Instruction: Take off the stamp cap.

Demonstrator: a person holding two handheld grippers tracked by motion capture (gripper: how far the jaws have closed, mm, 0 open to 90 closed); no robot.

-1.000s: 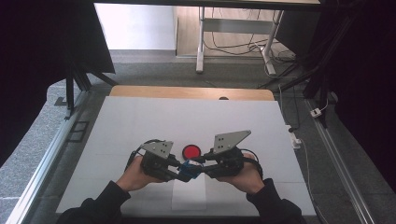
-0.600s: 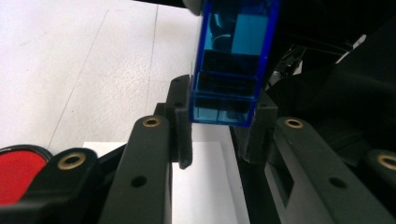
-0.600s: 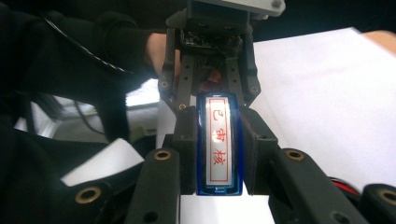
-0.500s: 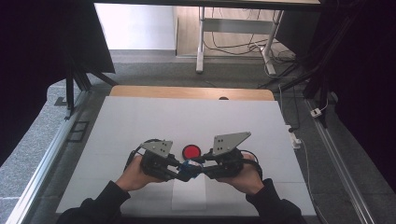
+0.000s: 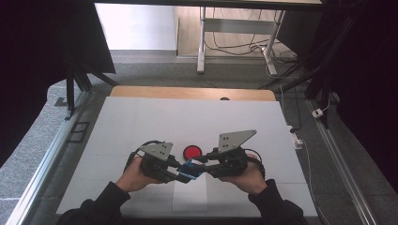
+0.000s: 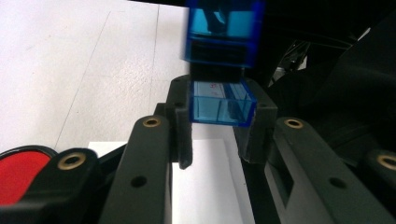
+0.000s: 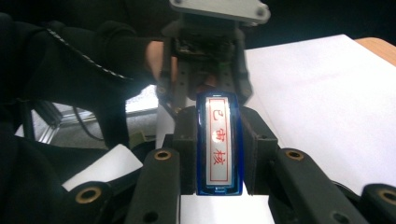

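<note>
The stamp (image 5: 191,169), a small blue translucent plastic block, sits low in the middle of the high view, held off the table (image 5: 141,122) between the two grippers, just below the red pad (image 5: 192,152). The left gripper (image 5: 176,172) is clamped on one end of it: in the left gripper view its pads press the clear blue piece (image 6: 223,103) from both sides in the centre of the frame, with the darker blue body (image 6: 223,32) rising to the top edge. The right gripper (image 5: 202,165) is clamped on the other end, and in the right gripper view the stamp (image 7: 219,142) stands upright in mid-frame, its white label with red characters facing the camera. It looks light, rigid and hard-shelled, so it should not crush, but the glossy plastic is likely slippery; the flat long sides are the sensible places to grip, leaving the label face and the ends free. Whether the clear piece is a cap coming off the body or simply part of it is hard to judge, since the top of the left gripper view is blurred and cropped. The printing face is hidden, and the label characters are too soft to read with confidence. A white sheet (image 5: 190,197) lies beneath the hands, partly covered by them.
</note>
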